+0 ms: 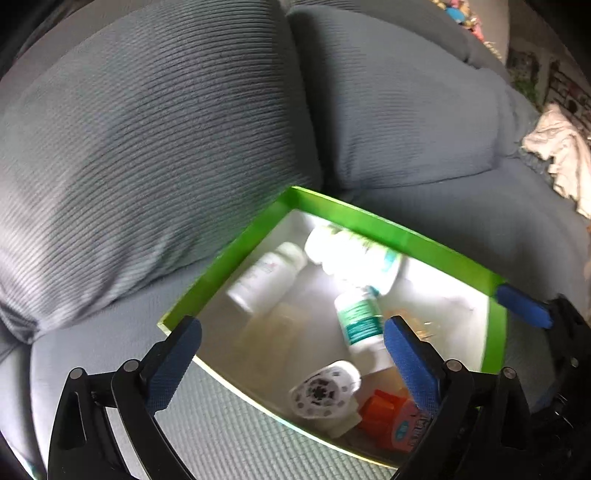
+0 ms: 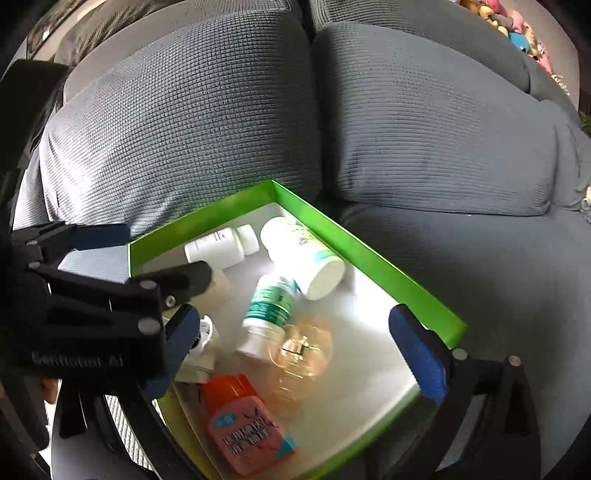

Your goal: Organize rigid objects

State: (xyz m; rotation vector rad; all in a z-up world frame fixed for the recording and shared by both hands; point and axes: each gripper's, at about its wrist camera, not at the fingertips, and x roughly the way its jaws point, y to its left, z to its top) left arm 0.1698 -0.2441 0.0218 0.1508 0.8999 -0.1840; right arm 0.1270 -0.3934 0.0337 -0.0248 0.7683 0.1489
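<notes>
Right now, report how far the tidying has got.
Done: the white pill bottles, teal-labelled bottle, clear amber bottle and orange-capped pink bottle already lie inside the green-walled tray on the grey sofa. In hand: nothing; left gripper and right gripper are open. Left: they lie jumbled, not lined up.

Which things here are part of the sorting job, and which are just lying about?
Part of the job:
green tray
two white bottles
teal-label bottle
orange bottle
clear amber bottle
white perforated-cap item

Lying about:
grey sofa cushions
white cloth
colourful toys
</notes>
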